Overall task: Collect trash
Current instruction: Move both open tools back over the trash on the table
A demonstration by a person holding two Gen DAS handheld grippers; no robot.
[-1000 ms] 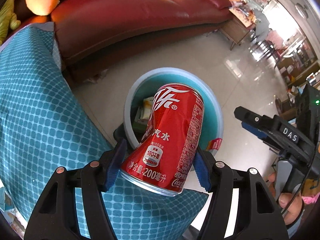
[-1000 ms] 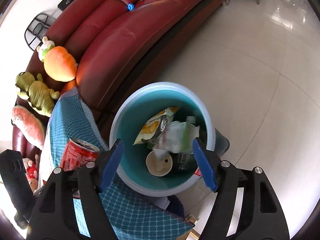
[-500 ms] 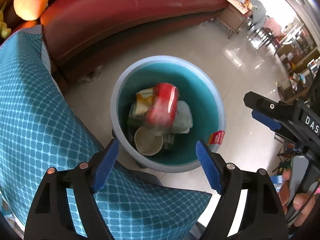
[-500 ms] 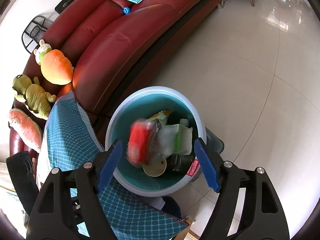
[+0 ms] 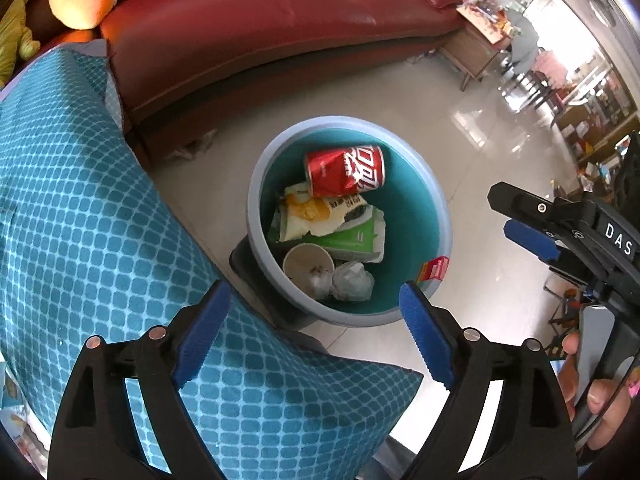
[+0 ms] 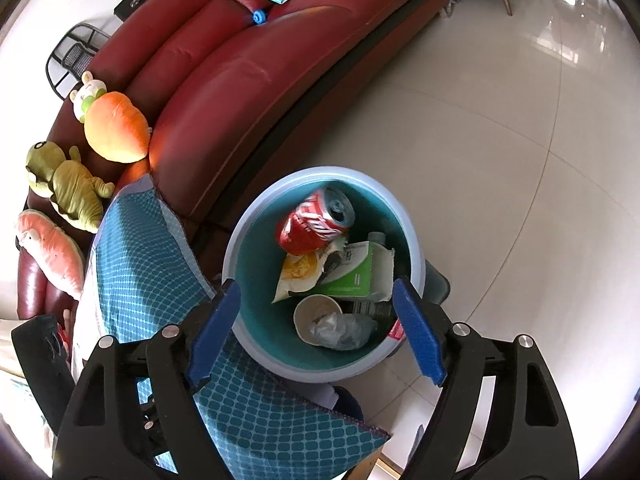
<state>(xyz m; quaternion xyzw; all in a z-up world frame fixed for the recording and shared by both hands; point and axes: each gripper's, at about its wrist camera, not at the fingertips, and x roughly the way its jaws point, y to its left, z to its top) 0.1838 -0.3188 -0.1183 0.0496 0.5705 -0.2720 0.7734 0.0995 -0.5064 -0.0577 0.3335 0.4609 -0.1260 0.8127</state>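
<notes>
Your left tool (image 5: pixel 312 334) has just been opening and holds nothing; your right tool (image 6: pixel 316 330) gapes too. One red can (image 5: pixel 345 169) lies in the bin (image 5: pixel 438 216), atop one snack bag (image 5: pixel 320 214), one cup (image 5: pixel 308 266). A teal cushion (image 5: pixel 80 208) crowds the bin's edge.

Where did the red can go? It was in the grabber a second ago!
The left gripper let go; its jaws have just been opening, nothing between them. The red can fell into the bin and lies on the trash. The right gripper stayed open and empty; the bin stayed put.
</notes>
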